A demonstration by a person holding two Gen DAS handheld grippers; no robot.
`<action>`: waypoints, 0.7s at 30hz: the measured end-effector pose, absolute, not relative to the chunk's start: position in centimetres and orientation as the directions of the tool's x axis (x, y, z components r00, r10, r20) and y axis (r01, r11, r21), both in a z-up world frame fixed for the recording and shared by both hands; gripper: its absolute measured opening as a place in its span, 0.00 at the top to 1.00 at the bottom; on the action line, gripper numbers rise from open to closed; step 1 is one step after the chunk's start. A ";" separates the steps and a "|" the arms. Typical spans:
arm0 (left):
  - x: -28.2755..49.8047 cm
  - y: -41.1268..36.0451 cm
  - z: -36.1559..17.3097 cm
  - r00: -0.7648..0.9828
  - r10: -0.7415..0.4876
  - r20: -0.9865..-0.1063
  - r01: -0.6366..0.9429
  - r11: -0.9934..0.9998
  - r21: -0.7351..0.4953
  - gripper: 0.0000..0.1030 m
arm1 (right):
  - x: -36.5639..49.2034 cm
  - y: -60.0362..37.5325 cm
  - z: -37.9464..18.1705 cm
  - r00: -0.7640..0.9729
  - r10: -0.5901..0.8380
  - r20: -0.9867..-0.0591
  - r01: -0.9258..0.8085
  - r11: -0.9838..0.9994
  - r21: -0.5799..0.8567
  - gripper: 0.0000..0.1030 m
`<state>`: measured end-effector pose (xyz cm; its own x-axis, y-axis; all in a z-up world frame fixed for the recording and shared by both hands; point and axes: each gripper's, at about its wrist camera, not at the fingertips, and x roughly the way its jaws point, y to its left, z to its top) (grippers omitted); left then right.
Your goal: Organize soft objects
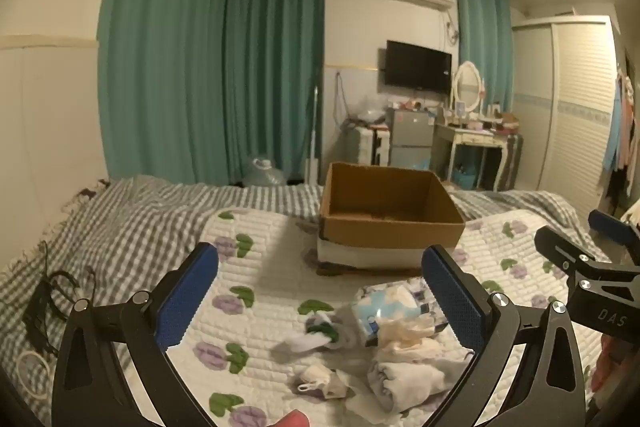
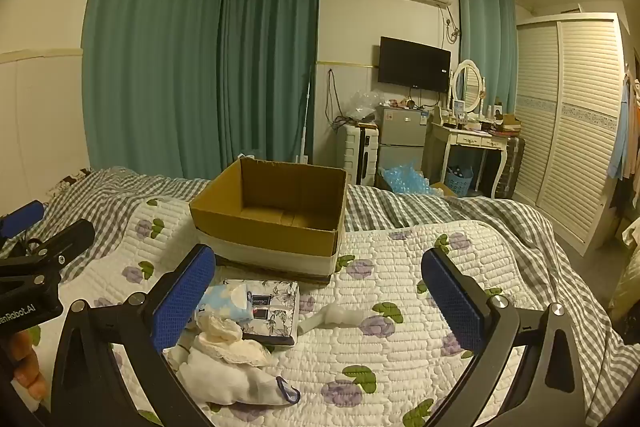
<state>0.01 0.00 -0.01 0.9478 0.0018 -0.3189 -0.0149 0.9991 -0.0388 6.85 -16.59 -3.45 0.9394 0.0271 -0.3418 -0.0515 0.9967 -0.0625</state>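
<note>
An open, empty cardboard box [image 1: 390, 213] stands on the quilted floral bedspread [image 1: 256, 267]; it also shows in the right wrist view [image 2: 276, 211]. In front of it lies a pile of soft items: a blue tissue pack [image 1: 376, 311], cream lace cloth [image 2: 228, 341], white socks [image 2: 228, 379], a floral packet [image 2: 272, 307], a green-white sock [image 1: 320, 333] and a lone white sock [image 2: 332, 319]. My left gripper [image 1: 320, 299] is open and empty above the pile. My right gripper [image 2: 320, 303] is open and empty, right of the pile.
A grey checked blanket [image 1: 132, 223] covers the bed's far side. Black cords [image 1: 48, 303] lie at the bed's left edge. Beyond the bed are green curtains [image 2: 200, 59], a small fridge [image 2: 402, 139], a dressing table [image 2: 472, 143] and a white wardrobe [image 2: 572, 123].
</note>
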 end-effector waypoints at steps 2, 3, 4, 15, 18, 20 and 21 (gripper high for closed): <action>0.0 0.0 0.0 0.948 0.007 -0.318 -0.017 0.999 -0.030 0.00 | 6.9 -16.6 -3.5 0.940 0.026 -0.340 -0.051 0.997 -0.063 0.00; 0.0 0.0 0.0 0.947 0.007 -0.320 -0.017 0.999 -0.030 0.00 | 6.9 -16.6 -3.5 0.940 0.026 -0.341 -0.051 0.997 -0.063 0.00; -0.1 0.0 0.0 0.947 0.006 -0.322 -0.017 0.999 -0.032 0.00 | 6.9 -16.6 -3.5 0.940 0.027 -0.340 -0.051 0.997 -0.063 0.00; 0.5 0.2 -0.1 0.931 0.015 -0.364 -0.032 0.999 -0.041 0.00 | 7.0 -16.6 -3.7 0.939 0.025 -0.344 -0.050 0.997 -0.064 0.00; 0.5 0.3 -0.1 0.932 0.014 -0.362 -0.032 0.999 -0.042 0.00 | 7.0 -16.6 -3.8 0.938 0.025 -0.345 -0.050 0.997 -0.065 0.00; 0.5 0.3 0.0 0.932 0.015 -0.361 -0.032 0.999 -0.041 0.00 | 7.0 -16.6 -3.8 0.938 0.025 -0.346 -0.051 0.997 -0.064 0.00; 0.5 0.4 0.0 0.932 0.014 -0.362 -0.031 0.999 -0.042 0.00 | 7.0 -16.6 -3.8 0.938 0.025 -0.346 -0.050 0.997 -0.065 0.00</action>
